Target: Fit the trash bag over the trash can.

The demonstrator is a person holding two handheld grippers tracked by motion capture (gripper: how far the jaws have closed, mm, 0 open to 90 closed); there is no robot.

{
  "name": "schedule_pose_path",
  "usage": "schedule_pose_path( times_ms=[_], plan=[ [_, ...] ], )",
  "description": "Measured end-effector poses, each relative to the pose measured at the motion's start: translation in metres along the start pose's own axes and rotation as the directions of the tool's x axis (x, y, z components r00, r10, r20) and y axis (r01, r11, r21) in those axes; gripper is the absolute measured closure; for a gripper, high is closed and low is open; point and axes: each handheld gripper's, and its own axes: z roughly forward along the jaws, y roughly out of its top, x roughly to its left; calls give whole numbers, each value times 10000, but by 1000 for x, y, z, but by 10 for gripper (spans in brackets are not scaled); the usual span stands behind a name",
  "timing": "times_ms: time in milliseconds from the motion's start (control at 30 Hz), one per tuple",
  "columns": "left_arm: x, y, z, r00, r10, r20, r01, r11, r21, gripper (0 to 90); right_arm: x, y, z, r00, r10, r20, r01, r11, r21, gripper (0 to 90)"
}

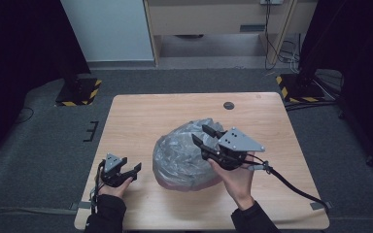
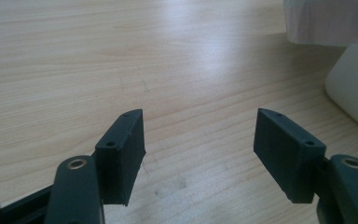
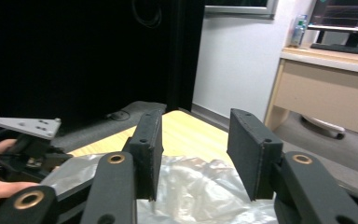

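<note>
Right gripper (image 1: 205,135) over crumpled plastic bag (image 1: 182,155), jaws parted, empty, left gripper (image 1: 132,171) at eight o'clock, open, wooden table (image 1: 141,116).

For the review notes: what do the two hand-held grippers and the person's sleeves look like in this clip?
Both are black. The left hand-held gripper and the right hand-held gripper each carry a grey three-cornered plate with small dark holes on top. Their fingers are blocky, flat-faced pads with small screw holes, on arms with brass-coloured pivot rings. A black cable trails from the right one. The sleeves are dark.
</note>
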Motion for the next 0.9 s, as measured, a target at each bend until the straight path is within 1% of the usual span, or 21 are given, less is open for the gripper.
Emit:
schedule_pose_path(
  times_ms=[67,100,133,167,200,233,267,300,333,367,400,433,567,600,633,667,700,733,767,800,900],
  plan=[
    [1,2,-3,9998,-146,-107,142,9993,-343,336,-5,2,0,9998,-83,183,82,9999,76,530],
    [1,2,-3,9998,-146,-107,142,9993,-343,336,-5,2,0,9998,-83,183,82,9999,76,530],
    [2,4,-6,9997,-188,-183,178,9983,-548,336,-8,3,0,9994,-105,319,102,9999,96,509],
    [2,4,-6,9997,-188,-183,178,9983,-548,336,-8,3,0,9994,-105,319,102,9999,96,509],
    [3,6,-9,9994,-256,-246,236,9965,-799,335,-10,4,1,9988,-167,450,162,9998,118,497],
    [3,6,-9,9994,-256,-246,236,9965,-799,335,-10,4,1,9988,-167,450,162,9998,118,497],
    [5,8,-12,9990,-332,-290,300,9940,-1057,335,-12,4,2,9984,-186,532,178,9997,152,484],
    [5,8,-12,9990,-332,-290,300,9940,-1057,334,-12,4,2,9984,-186,532,178,9997,152,484],
    [6,11,-16,9985,-425,-358,374,9904,-1332,334,-14,4,2,9979,-185,620,173,9996,205,472],
    [6,11,-16,9985,-425,-358,374,9904,-1332,333,-15,4,2,9979,-116,645,107,9999,130,464],
    [6,14,-21,9977,-554,-382,486,9859,-1599,332,-17,3,2,9977,66,669,-70,10000,50,457],
    [6,14,-21,9977,-554,-382,486,9859,-1599,330,-17,3,2,9977,66,669,-70,10000,50,457],
    [5,23,-27,9970,-762,-98,726,9760,-2051,317,-28,-2,-1,9949,380,936,-386,9992,39,450],
    [3,27,-29,9972,-749,-30,724,9727,-2205,311,-33,-6,-1,9931,450,1080,-464,9989,105,439],
    [3,27,-29,9972,-749,-30,724,9727,-2205,310,-33,-6,-1,9931,450,1080,-464,9989,105,439],
    [2,30,-30,9971,-757,19,742,9707,-2287,305,-38,-9,-2,9909,510,1247,-541,9983,211,423],
    [1,33,-32,9974,-722,68,718,9688,-2370,305,-38,-9,-2,9909,510,1247,-541,9983,211,423],
    [-1,36,-33,9974,-716,108,720,9660,-2483,302,-43,-12,-2,9900,547,1300,-585,9979,262,408],
    [-2,39,-34,9975,-689,170,709,9643,-2553,302,-43,-12,-2,9900,547,1300,-585,9979,262,408],
    [-6,45,-36,9974,-673,263,719,9603,-2696,296,-48,-15,-2,9879,567,1444,-619,9976,322,390],
    [-10,51,-37,9980,-569,287,626,9590,-2762,286,-52,-19,-2,9859,675,1531,-748,9963,422,367]
  ],
)
